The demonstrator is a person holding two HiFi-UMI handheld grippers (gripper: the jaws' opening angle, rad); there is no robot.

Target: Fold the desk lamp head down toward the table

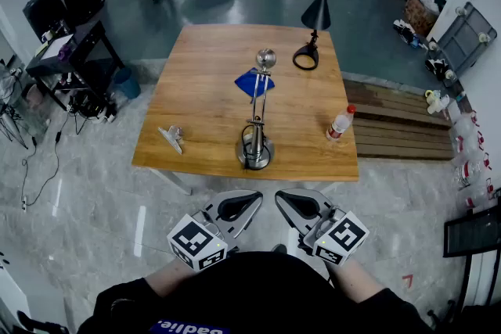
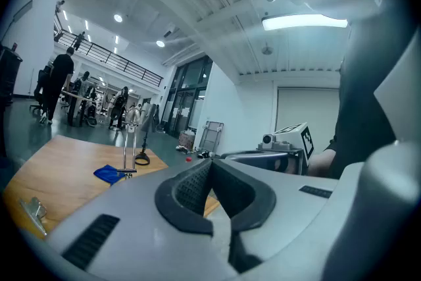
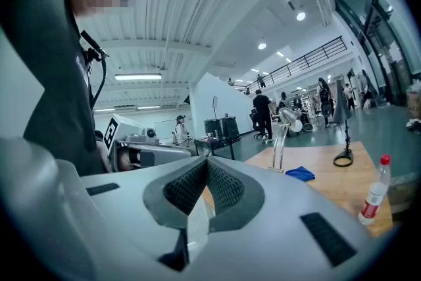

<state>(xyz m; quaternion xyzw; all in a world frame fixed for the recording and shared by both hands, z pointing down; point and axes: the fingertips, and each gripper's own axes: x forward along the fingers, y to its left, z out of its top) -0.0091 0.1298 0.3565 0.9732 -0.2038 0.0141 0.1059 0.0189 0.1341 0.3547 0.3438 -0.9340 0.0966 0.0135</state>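
The silver metal desk lamp (image 1: 257, 135) stands on its round base close to the front edge of the light wooden table (image 1: 203, 90), about midway along that edge. Its thin arm rises upright, with the small rounded head (image 1: 266, 57) at the top. A crumpled blue cloth (image 1: 251, 82) lies on the tabletop just behind the lamp, near the table's middle. A second lamp, black with a cone shade (image 1: 317, 10), stands by the far right corner. A clear plastic bottle with a red cap (image 1: 340, 123) stands upright near the front right corner, and a small silvery metal clip (image 1: 172, 138) lies near the front left corner.

Both tools hang off the table, in front of its front edge and close to the person's body. The left gripper (image 1: 252, 199) has its jaws pressed together with nothing between them. The right gripper (image 1: 283, 199) is likewise closed and empty. The two sit side by side, tips angled toward each other.
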